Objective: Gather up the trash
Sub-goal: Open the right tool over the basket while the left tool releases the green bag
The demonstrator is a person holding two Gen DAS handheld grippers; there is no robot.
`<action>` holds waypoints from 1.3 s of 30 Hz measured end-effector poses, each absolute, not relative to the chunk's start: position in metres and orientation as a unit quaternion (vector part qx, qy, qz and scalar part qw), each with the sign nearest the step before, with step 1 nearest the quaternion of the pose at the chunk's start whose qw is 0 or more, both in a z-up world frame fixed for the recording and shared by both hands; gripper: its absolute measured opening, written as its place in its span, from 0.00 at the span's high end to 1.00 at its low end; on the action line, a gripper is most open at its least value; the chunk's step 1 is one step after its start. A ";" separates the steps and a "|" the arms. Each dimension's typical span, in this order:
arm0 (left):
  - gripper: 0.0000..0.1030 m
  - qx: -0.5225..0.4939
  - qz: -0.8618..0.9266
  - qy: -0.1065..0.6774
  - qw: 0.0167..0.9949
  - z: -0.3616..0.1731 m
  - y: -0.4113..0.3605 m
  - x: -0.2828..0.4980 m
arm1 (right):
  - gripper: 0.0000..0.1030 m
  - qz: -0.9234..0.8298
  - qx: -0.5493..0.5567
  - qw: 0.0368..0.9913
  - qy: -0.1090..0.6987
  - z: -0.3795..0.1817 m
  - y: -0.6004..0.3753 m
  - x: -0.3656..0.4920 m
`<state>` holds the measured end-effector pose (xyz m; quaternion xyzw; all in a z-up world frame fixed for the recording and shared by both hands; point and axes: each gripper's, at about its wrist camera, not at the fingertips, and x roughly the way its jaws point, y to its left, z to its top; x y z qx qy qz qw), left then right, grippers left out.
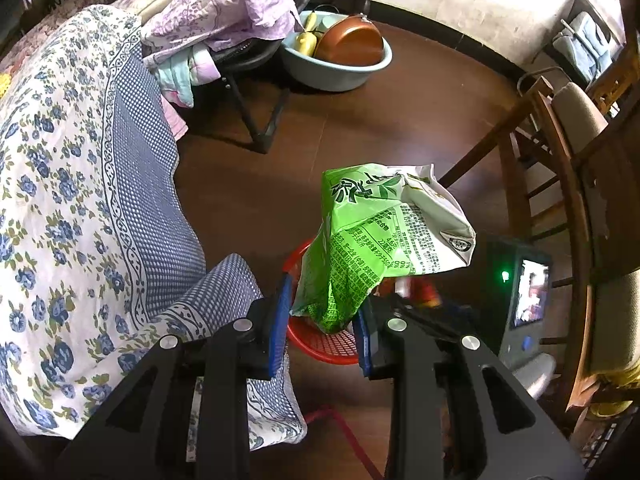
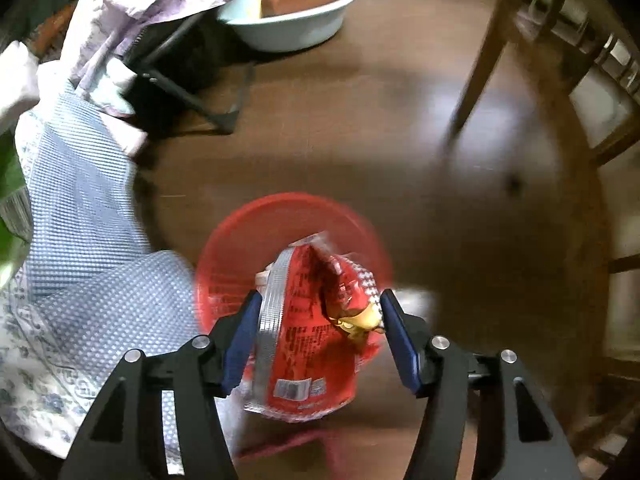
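Trash is going into the red basket on the floor. Right gripper, above it, stands spread around a red wrapper, apparently letting go. Left gripper pinches a green bag over the basket; releasing it likely comes next.
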<state>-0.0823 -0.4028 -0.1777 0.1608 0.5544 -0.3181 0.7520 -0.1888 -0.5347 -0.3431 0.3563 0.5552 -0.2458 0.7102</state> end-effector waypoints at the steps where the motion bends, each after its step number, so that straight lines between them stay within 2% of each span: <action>1: 0.71 0.161 -0.317 0.555 0.752 -0.178 -0.403 -0.082 | 0.43 -0.249 0.353 0.710 0.556 -0.345 -0.536 -0.189; 7: 0.71 0.162 -0.318 0.557 0.750 -0.181 -0.405 -0.082 | 0.42 -0.202 0.374 0.714 0.557 -0.356 -0.538 -0.184; 8: 0.71 0.164 -0.318 0.557 0.750 -0.181 -0.406 -0.083 | 0.36 -0.198 0.365 0.716 0.561 -0.359 -0.537 -0.182; 9: 0.71 0.166 -0.318 0.556 0.750 -0.182 -0.406 -0.083 | 0.26 -0.192 0.358 0.721 0.561 -0.361 -0.536 -0.181; 13: 0.71 0.164 -0.317 0.554 0.752 -0.181 -0.405 -0.082 | 0.21 -0.215 0.272 0.754 0.558 -0.357 -0.526 -0.172; 15: 0.71 0.161 -0.315 0.557 0.752 -0.181 -0.404 -0.080 | 0.15 -0.216 0.248 0.764 0.555 -0.353 -0.522 -0.172; 19: 0.71 0.163 -0.312 0.562 0.749 -0.186 -0.405 -0.078 | 0.13 -0.220 0.267 0.760 0.550 -0.347 -0.528 -0.179; 23: 0.71 0.192 -0.309 0.601 0.712 -0.219 -0.413 -0.079 | 0.06 -0.225 0.270 0.752 0.557 -0.331 -0.524 -0.200; 27: 0.71 0.198 -0.307 0.644 0.672 -0.254 -0.420 -0.078 | 0.06 -0.232 0.257 0.742 0.574 -0.315 -0.516 -0.231; 37: 0.69 0.226 -0.298 0.677 0.634 -0.306 -0.440 -0.081 | 0.06 -0.235 0.278 0.729 0.580 -0.313 -0.513 -0.279; 38: 0.67 0.228 -0.299 0.679 0.631 -0.307 -0.441 -0.082 | 0.06 -0.236 0.280 0.727 0.580 -0.315 -0.512 -0.279; 39: 0.56 0.229 -0.299 0.679 0.630 -0.307 -0.442 -0.082 | 0.06 -0.236 0.283 0.726 0.581 -0.317 -0.513 -0.278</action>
